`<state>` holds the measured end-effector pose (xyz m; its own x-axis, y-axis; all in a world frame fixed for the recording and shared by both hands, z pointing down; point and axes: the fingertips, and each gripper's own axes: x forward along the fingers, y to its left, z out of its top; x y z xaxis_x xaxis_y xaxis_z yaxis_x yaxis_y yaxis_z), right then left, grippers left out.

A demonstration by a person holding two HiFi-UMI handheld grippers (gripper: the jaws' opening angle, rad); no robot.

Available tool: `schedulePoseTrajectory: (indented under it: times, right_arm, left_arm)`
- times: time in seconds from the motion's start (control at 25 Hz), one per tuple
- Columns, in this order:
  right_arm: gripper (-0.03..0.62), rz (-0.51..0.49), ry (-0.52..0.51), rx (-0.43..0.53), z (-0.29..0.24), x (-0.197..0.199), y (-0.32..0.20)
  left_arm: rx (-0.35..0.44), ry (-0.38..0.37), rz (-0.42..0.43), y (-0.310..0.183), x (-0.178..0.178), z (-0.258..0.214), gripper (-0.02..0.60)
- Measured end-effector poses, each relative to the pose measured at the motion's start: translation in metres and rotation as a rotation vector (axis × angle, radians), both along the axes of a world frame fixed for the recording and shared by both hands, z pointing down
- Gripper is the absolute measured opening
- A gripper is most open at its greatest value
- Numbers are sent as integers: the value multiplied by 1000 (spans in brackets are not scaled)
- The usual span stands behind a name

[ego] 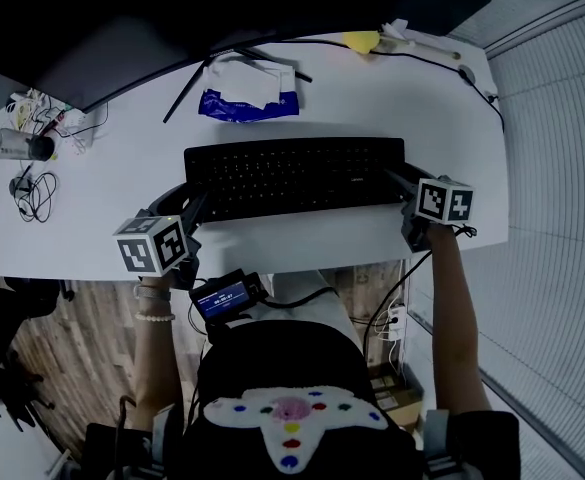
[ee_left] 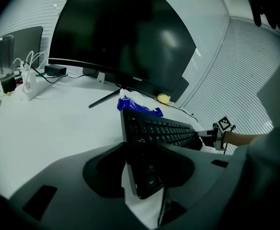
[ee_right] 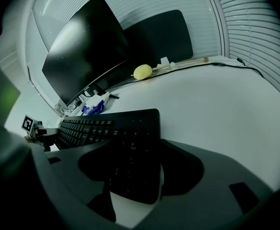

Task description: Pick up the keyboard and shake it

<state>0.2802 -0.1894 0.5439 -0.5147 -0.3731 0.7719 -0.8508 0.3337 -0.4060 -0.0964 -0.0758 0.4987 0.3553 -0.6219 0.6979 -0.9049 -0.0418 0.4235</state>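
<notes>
A black keyboard (ego: 292,178) lies lengthwise across the white desk (ego: 112,188), in front of the monitor. My left gripper (ego: 194,203) is shut on its left end, and my right gripper (ego: 400,180) is shut on its right end. In the left gripper view the keyboard (ee_left: 159,128) runs away from me, tilted, with its near corner between the jaws of the left gripper (ee_left: 144,169). In the right gripper view the number-pad end of the keyboard (ee_right: 116,128) sits between the jaws of the right gripper (ee_right: 132,176). Whether the keyboard is off the desk I cannot tell.
A large dark monitor (ego: 172,18) stands behind the keyboard. A blue and white packet (ego: 247,93) lies between them. A yellow object (ego: 362,40) and cables are at the back right. A cup (ego: 17,145) and a coiled cable (ego: 34,193) are at the left. The desk's front edge is just below both grippers.
</notes>
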Motion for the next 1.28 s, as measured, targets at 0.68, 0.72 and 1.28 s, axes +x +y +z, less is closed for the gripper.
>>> schedulePoseTrajectory:
  times: [0.68,0.72,1.28]
  right_arm:
    - [279,81,214,297,-115,23,-7]
    - [279,83,233,326,-126,24,-8]
    - [278,69,532,759,-313,6,16]
  left_arm:
    - [181,149,47,-39,18,-4,172]
    - [198,165,50,-42,20,-6,172]
    - [524,411,39,-77,47,-59,164]
